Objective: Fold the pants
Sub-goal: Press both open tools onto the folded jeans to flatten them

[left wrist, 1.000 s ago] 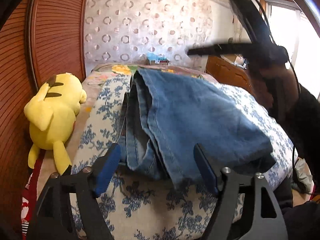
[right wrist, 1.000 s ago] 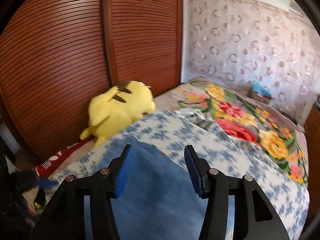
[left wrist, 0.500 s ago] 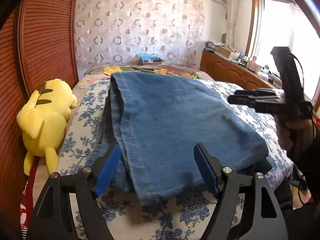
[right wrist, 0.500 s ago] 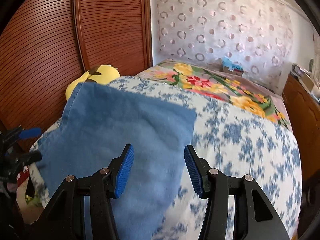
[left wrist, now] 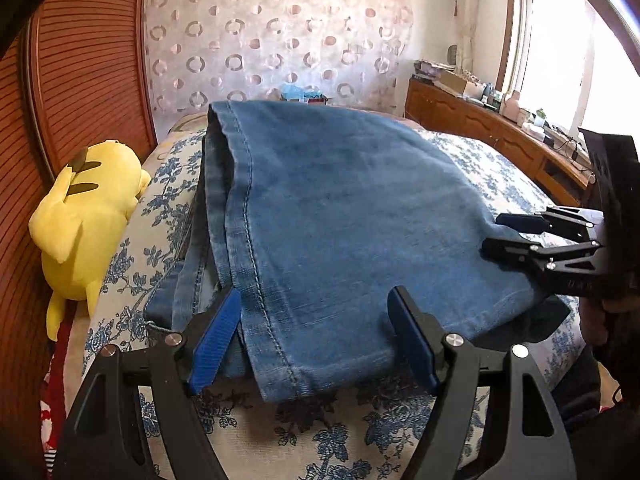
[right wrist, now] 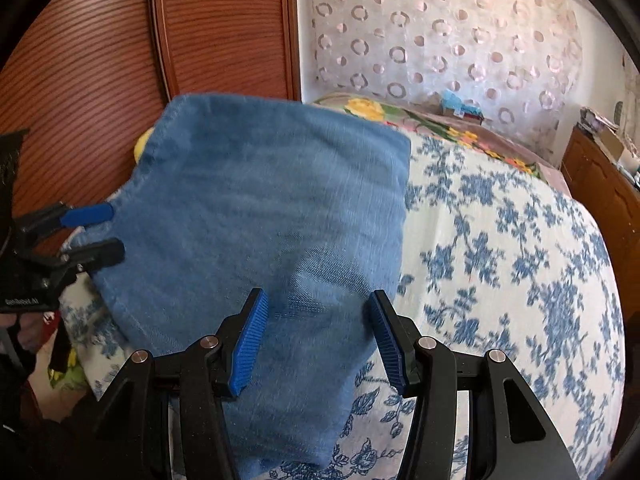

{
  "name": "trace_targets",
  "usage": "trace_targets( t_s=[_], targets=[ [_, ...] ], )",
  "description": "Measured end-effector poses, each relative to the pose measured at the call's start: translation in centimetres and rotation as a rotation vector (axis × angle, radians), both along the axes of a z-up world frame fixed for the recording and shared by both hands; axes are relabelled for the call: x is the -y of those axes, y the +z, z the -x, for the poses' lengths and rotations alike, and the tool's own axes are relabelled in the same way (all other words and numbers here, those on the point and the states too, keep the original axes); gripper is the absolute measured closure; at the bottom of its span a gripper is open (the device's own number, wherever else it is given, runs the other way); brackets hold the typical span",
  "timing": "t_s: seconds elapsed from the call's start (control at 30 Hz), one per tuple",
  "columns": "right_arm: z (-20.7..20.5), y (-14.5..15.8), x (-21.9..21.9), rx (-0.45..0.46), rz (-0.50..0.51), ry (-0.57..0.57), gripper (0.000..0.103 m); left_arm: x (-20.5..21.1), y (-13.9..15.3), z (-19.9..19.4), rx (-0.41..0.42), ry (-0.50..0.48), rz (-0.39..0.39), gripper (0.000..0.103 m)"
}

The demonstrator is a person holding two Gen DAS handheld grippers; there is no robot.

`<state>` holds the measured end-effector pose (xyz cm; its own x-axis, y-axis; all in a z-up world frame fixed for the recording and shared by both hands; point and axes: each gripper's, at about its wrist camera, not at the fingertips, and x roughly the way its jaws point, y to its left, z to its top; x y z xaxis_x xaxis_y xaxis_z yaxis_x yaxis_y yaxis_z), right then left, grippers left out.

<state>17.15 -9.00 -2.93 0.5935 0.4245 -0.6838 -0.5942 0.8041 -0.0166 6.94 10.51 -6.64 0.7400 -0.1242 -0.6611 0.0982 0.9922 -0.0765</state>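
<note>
Blue jeans [left wrist: 340, 220] lie folded flat on the bed, with thicker layers bunched along their left edge. My left gripper [left wrist: 316, 328] stands open over the near hem, its blue pads on either side of the cloth and not pressing it. In the right wrist view the jeans [right wrist: 272, 208] spread ahead and under my right gripper [right wrist: 318, 324], which is open above the denim. The right gripper [left wrist: 508, 236] also shows at the jeans' right edge, fingers apart. The left gripper [right wrist: 96, 234] shows at the cloth's left edge.
A yellow plush toy [left wrist: 88, 216] lies along the bed's left side against the brown slatted doors [left wrist: 80, 60]. The blue-flowered bedcover [right wrist: 500, 240] spreads to the right. A wooden cabinet [left wrist: 480, 124] with clutter runs under the window. A small blue box [right wrist: 460, 104] sits at the bed's head.
The bunched jeans have been laid out flat in a wide fold. The right gripper came down from above to the jeans' right edge. The left gripper sank a little toward the near hem.
</note>
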Motion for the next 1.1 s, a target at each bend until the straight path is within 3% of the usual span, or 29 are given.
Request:
trace_targets(
  t_s=[0.3,0.67,1.1],
  targets=[
    [0.6,-0.8,-0.4,0.019,0.017,-0.01,0.049,0.0,-0.7,0.0,-0.01,-0.001,-0.019,0.027],
    [0.3,-1.2,0.3,0.006,-0.016,-0.014,0.049,2.4,1.6,0.6,0.037,-0.028,-0.016,0.027],
    [0.8,-0.6,0.7,0.003,-0.045,-0.038,0.047,3.3,-0.8,-0.2,0.005,-0.022,-0.083,0.026]
  ],
)
